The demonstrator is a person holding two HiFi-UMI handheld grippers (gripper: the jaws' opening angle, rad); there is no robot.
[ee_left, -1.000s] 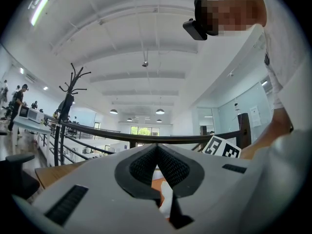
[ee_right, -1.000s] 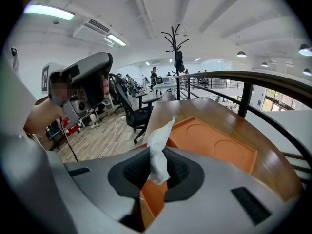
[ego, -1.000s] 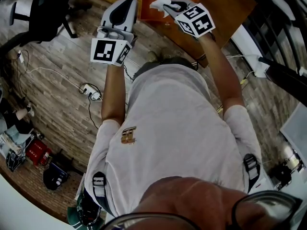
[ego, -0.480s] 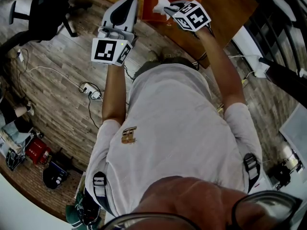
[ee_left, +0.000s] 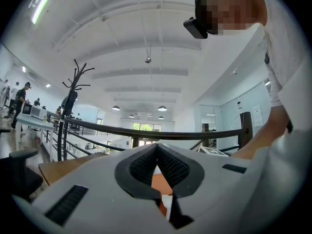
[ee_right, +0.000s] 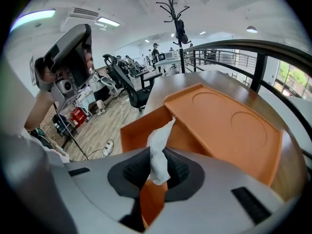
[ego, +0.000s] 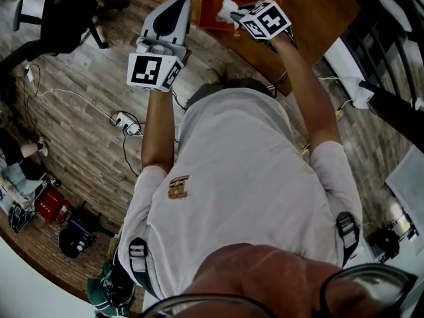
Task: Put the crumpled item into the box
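Note:
A crumpled white paper (ee_right: 158, 147) is pinched between the pads of my right gripper (ee_right: 155, 168), its free end sticking up over the open orange box (ee_right: 141, 130). From the head view the same paper (ego: 227, 7) hangs at the box (ego: 211, 15) near its front edge, with the right gripper (ego: 240, 13) tilted down toward it. My left gripper (ego: 173, 4) sits left of the box, pointing level. In its own view the left gripper (ee_left: 157, 161) has its tips touching with nothing between them.
The box's orange lid (ee_right: 229, 126) lies flat beside it on a wooden table (ego: 311, 12). A railing (ee_right: 253, 57) runs behind the table. Office chairs (ego: 63, 12), a power strip with cables (ego: 124, 124) and bags lie on the wooden floor at left.
My right gripper has dropped and tipped downward with the paper, moving it closer over the box opening. The left gripper has stayed where it was.

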